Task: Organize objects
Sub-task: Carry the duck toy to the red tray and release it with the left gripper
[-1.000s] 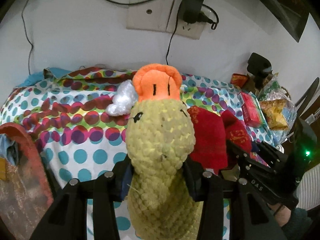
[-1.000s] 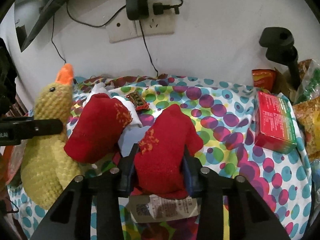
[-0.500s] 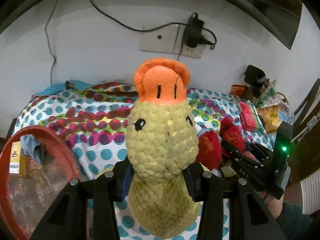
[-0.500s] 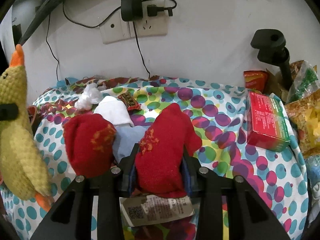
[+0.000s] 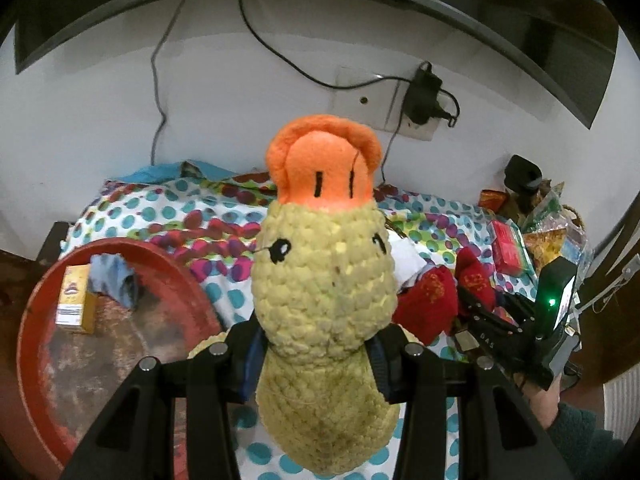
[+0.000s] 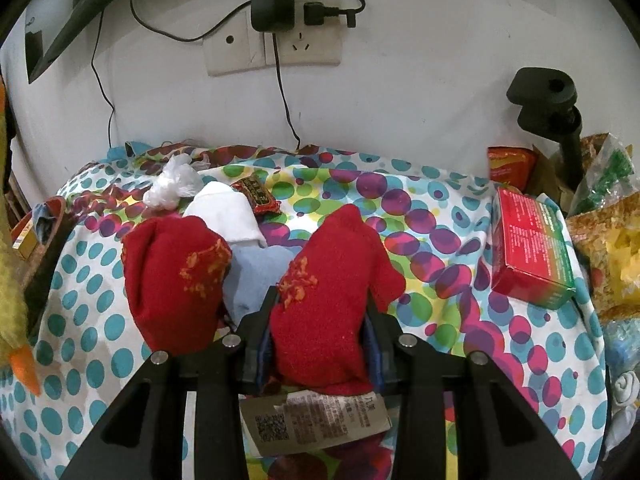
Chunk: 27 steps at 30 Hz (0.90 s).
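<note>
Clamping the knitted duck (image 5: 324,300), our left gripper (image 5: 316,360) had a red basin (image 5: 36,320) lower-left holding a yellow box (image 5: 74,300); right gripper (image 6: 320,344) pinched a red sock (image 6: 332,292).

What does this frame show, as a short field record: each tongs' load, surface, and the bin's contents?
left tongs: shut on duck, lifted off the cloth
right tongs: shut on red sock
surface: dotted cloth
second sock: lying left of the held one
red basin: holds a small box and a blue rag
</note>
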Each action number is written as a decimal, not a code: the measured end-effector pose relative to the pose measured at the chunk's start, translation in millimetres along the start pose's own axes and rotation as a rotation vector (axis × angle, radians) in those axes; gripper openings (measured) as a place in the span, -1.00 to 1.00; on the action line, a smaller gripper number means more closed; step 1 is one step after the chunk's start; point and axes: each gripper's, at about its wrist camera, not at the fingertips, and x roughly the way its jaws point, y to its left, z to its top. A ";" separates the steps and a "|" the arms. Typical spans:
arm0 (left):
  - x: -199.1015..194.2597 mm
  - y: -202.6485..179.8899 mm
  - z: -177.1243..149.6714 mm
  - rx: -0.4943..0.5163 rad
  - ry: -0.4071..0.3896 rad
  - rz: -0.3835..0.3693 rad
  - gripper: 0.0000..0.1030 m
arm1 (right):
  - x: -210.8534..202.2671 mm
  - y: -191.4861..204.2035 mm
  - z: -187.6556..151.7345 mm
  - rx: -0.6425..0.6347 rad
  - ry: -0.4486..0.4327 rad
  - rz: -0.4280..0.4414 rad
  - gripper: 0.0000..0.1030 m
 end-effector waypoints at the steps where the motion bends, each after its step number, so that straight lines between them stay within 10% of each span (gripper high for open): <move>1: -5.7 4.0 1.0 -0.010 -0.006 0.005 -0.14 | 0.4 0.1 0.2 -0.001 0.001 0.000 -0.33; 27: -73.7 173.3 -21.9 -0.136 -0.020 0.391 -0.14 | 0.6 -0.3 -1.2 -0.004 0.003 -0.009 -0.32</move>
